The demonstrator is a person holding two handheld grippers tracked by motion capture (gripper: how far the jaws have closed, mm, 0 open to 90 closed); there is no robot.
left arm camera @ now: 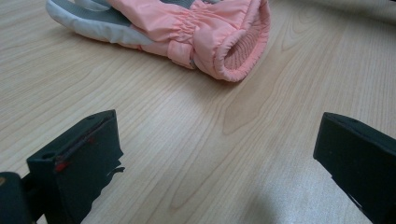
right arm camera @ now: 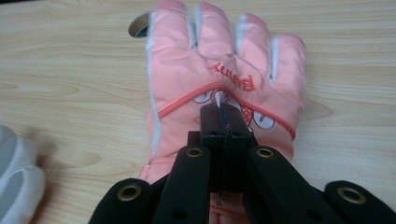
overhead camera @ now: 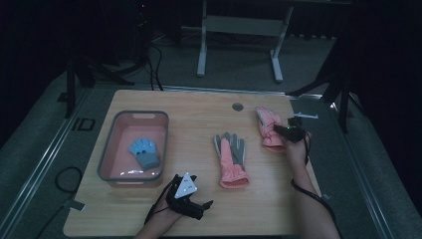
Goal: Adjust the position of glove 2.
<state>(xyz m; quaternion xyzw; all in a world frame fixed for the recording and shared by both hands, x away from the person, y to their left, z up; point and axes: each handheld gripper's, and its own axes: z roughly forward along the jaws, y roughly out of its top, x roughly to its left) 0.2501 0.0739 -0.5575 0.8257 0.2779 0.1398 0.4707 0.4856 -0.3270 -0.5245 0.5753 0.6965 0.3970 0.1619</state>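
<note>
Two pink gloves lie on the surface [overhead camera: 199, 119]. From the high view, I see the far glove [overhead camera: 268, 128] at about 2 o'clock from the surface's middle, fingers pointing to 12 o'clock, back side up. My right tongs [overhead camera: 284, 130] sit on it: in the right gripper view their jaws are pressed together on a pinch of the fabric of that glove [right arm camera: 224, 88], just below the red lettering. The near glove [overhead camera: 231, 159] lies close to the middle, palm up with grey fingers, cuff toward 6 o'clock. My left tongs [overhead camera: 191, 199] rest at 7 o'clock from it, near the front edge, and the left gripper view shows their jaws standing wide, nothing between them, with the cuff of the near glove [left arm camera: 224, 42] ahead and apart from them. At 9 o'clock stands a pink bin [overhead camera: 107, 149] with a small blue glove [overhead camera: 144, 152] lying inside
</note>
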